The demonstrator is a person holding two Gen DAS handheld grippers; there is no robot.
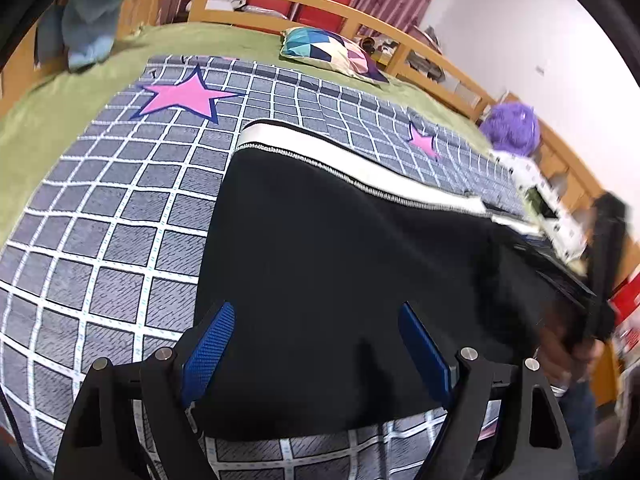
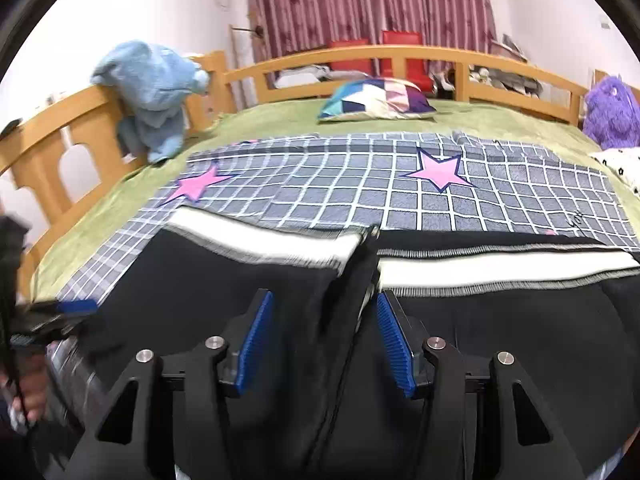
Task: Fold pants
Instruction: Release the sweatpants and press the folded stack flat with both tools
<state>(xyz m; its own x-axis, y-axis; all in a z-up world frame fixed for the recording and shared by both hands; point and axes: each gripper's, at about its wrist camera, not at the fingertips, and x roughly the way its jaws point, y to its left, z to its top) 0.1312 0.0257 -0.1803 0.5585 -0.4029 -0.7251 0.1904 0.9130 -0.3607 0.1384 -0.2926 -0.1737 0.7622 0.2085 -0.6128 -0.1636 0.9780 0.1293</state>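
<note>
**Q:** Pants point(image 2: 480, 340) first: where are they, and which way do they run?

**R:** One black pair lies spread on the checked blanket point(image 2: 360, 184) that covers the bed point(image 2: 120, 208). Its long axis runs across the bed, side to side in the right wrist view, with the white side stripe point(image 2: 500, 270) along the far edge.

**Q:** And the two hand-held grippers?

**R:** The left hand-held gripper point(image 1: 316, 344) stands wide, released, with black cloth lying between its blue pads point(image 1: 208, 352), which do not press on it. The right hand-held gripper point(image 2: 324, 340) is partly spread; a raised fold of the pants point(image 2: 356, 280) stands between its fingers, untouched by them as far as I can tell.

**Q:** Counts?

**R:** Two pink stars point(image 2: 438, 170) on the blanket, one patterned cushion point(image 2: 376, 100), one pale blue garment point(image 2: 152, 92) on the wooden rail point(image 2: 80, 120), one purple plush toy point(image 2: 608, 112), two red chairs point(image 2: 400, 52) by the curtain point(image 2: 360, 0).

**Q:** What does one view show that the other lacks?

**R:** The left view catches the right tool blurred at its right edge with a hand point(image 1: 560, 360) beneath it. The right view alone shows the fold splitting the stripe in two.
</note>
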